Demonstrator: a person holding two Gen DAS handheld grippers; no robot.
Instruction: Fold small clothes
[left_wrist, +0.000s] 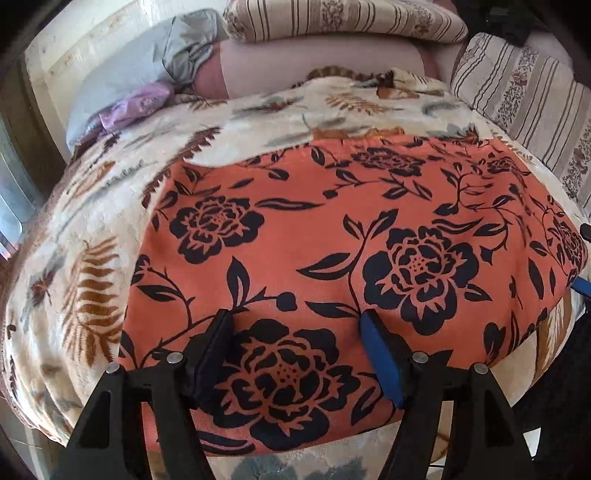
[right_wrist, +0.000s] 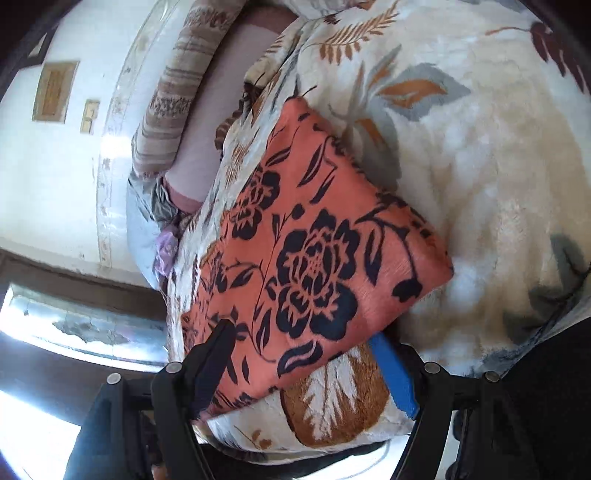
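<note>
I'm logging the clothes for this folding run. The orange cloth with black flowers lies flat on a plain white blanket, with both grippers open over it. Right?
Nearly. The blanket is not plain white: the right wrist view shows it cream with brown, orange and grey leaves. The rest holds: the orange cloth with black flowers lies flat on it, and the left gripper and right gripper are both open over it.

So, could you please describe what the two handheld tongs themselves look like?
Both the left tongs and the right tongs look alike: matte black angular plastic linkages with round silver pivot pins, one finger with a black pad, the other with a bright blue pad. No cables or markings show.
</note>
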